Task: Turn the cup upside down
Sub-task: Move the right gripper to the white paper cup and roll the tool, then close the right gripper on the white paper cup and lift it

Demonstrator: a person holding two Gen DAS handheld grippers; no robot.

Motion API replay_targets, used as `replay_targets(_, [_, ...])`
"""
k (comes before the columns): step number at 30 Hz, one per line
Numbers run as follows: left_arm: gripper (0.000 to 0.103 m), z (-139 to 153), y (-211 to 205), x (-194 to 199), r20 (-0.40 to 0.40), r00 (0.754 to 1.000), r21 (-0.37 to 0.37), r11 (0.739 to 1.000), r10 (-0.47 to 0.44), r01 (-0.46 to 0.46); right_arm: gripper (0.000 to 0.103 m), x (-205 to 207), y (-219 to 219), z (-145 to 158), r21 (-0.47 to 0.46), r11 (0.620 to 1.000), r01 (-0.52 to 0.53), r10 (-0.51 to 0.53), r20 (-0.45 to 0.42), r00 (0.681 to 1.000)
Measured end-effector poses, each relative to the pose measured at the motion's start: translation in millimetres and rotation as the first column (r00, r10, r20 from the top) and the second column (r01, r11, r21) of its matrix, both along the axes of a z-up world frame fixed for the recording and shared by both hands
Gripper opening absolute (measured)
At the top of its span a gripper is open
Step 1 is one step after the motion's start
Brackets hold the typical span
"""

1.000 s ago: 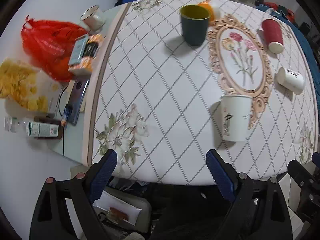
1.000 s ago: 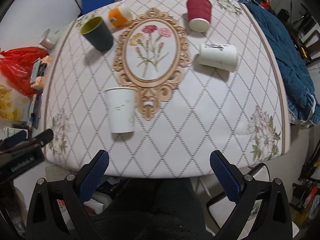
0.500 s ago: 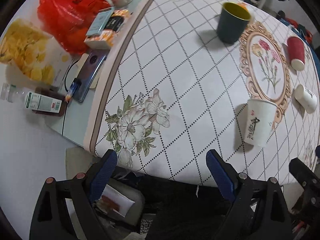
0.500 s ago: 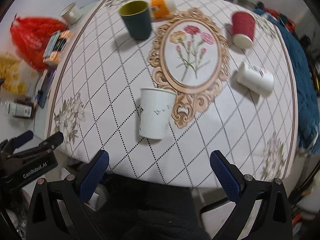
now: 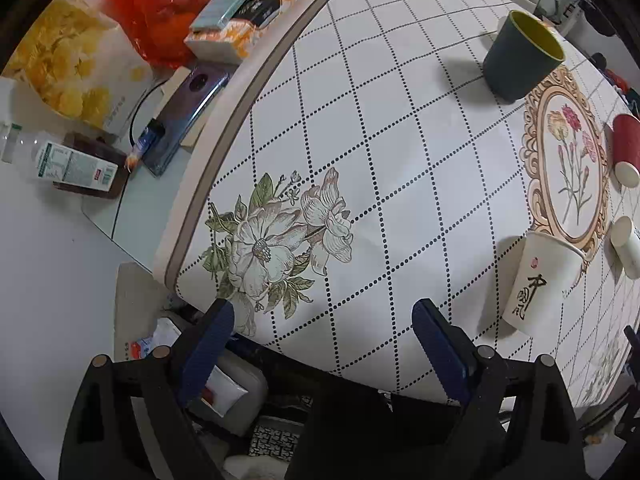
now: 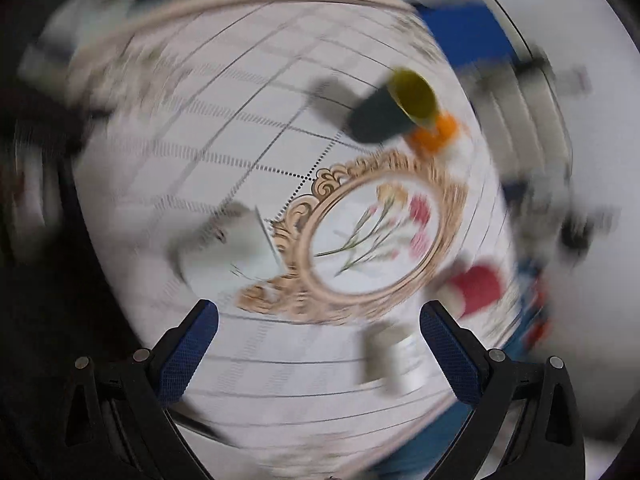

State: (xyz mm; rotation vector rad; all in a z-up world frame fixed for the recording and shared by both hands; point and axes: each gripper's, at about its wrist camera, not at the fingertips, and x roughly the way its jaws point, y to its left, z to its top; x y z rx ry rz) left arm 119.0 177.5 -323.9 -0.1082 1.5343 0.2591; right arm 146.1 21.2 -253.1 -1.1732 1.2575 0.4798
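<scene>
A white paper cup (image 5: pixel 540 280) with black writing stands upright near the table's front edge, at the oval flower frame; it is blurred in the right wrist view (image 6: pixel 236 244). A dark green cup (image 5: pixel 520 56) with a yellow inside stands upright farther back and also shows in the right wrist view (image 6: pixel 392 108). A red cup (image 5: pixel 626 148) and a second white cup (image 5: pixel 626 246) lie on their sides at the right. My left gripper (image 5: pixel 320 344) is open and empty, off the table's front edge. My right gripper (image 6: pixel 320 344) is open and empty above the table; its view is smeared.
To the left of the patterned tablecloth (image 5: pixel 360 120) lie a red plastic bag (image 5: pixel 160 4), boxes (image 5: pixel 240 16), a phone (image 5: pixel 188 108), a small bottle (image 5: pixel 60 160) and a yellow snack bag (image 5: pixel 60 56). An orange object (image 6: pixel 436 136) sits behind the green cup.
The left gripper has swung left and closer to the table's front left corner. The right gripper has rolled sharply, so the scene is now rotated and blurred. No cup has moved.
</scene>
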Motion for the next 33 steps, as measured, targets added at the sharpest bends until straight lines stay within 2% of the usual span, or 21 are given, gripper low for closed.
replay_targets(1, [0.091,-2,0,0,-0.004,1.000,0.001,1.000,0.004,-0.004,0.103,-5,5,-6,-0.053,0.994,-0.098,0.098,0.004,0.995])
replay_targets(2, [0.091,-4,0,1,-0.008,1.000,0.000,1.000,0.011,-0.011,0.103,-13,9,-13,-0.110,0.970,-0.215,0.216,0.000,0.976])
replay_targets(4, [0.091,-8,0,1,-0.015,1.000,0.003,1.000,0.024,-0.024,0.103,-25,14,-25,-0.180,0.906,-0.383,0.385,-0.026,0.923])
replay_targets(6, [0.091,-12,1,2,-0.023,0.999,0.004,0.999,0.037,-0.037,0.102,-38,15,-37,-0.225,0.816,-0.533,0.533,-0.066,0.844])
replay_targets(7, [0.091,-13,1,2,-0.029,0.999,0.006,0.999,0.044,-0.043,0.102,-46,14,-44,-0.248,0.742,-0.622,0.621,-0.094,0.778])
replay_targets(9, [0.091,-18,2,2,-0.037,0.998,0.007,0.998,0.059,-0.058,0.102,-57,12,-56,-0.278,0.632,-0.724,0.720,-0.137,0.681])
replay_targets(12, [0.091,-25,5,-1,-0.052,0.995,0.006,0.997,0.080,-0.080,0.102,-73,4,-73,-0.292,0.420,-0.859,0.848,-0.210,0.486])
replay_targets(15, [0.091,-32,6,-3,-0.066,0.993,0.006,0.995,0.099,-0.098,0.102,-87,-4,-90,-0.297,0.233,-0.926,0.910,-0.269,0.315])
replay_targets(18, [0.091,-37,7,-6,-0.075,0.991,0.007,0.994,0.110,-0.110,0.102,-94,-20,-108,-0.302,0.007,-0.953,0.939,-0.326,0.111])
replay_targets(21, [0.092,-43,7,-7,-0.083,0.989,0.008,0.992,0.123,-0.122,0.102,-95,-35,-122,-0.298,-0.166,-0.940,0.926,-0.376,-0.045])
replay_targets(24, [0.092,-48,7,-7,-0.088,0.987,0.007,0.991,0.131,-0.131,0.102,-94,-42,-135,-0.290,-0.267,-0.919,0.904,-0.406,-0.134])
replay_targets(26, [0.091,-51,6,-6,-0.093,0.987,0.009,0.991,0.135,-0.135,0.102,-92,-45,-142,-0.279,-0.307,-0.910,0.892,-0.418,-0.173])
replay_targets(29, [0.091,-55,6,-6,-0.100,0.985,0.009,0.990,0.139,-0.139,0.100,-90,-46,-152,-0.263,-0.349,-0.900,0.876,-0.432,-0.213])
replay_targets(33, [0.091,-59,6,-6,-0.111,0.984,0.013,0.990,0.141,-0.141,0.100,-91,-51,-163,-0.249,-0.391,-0.886,0.857,-0.450,-0.252])
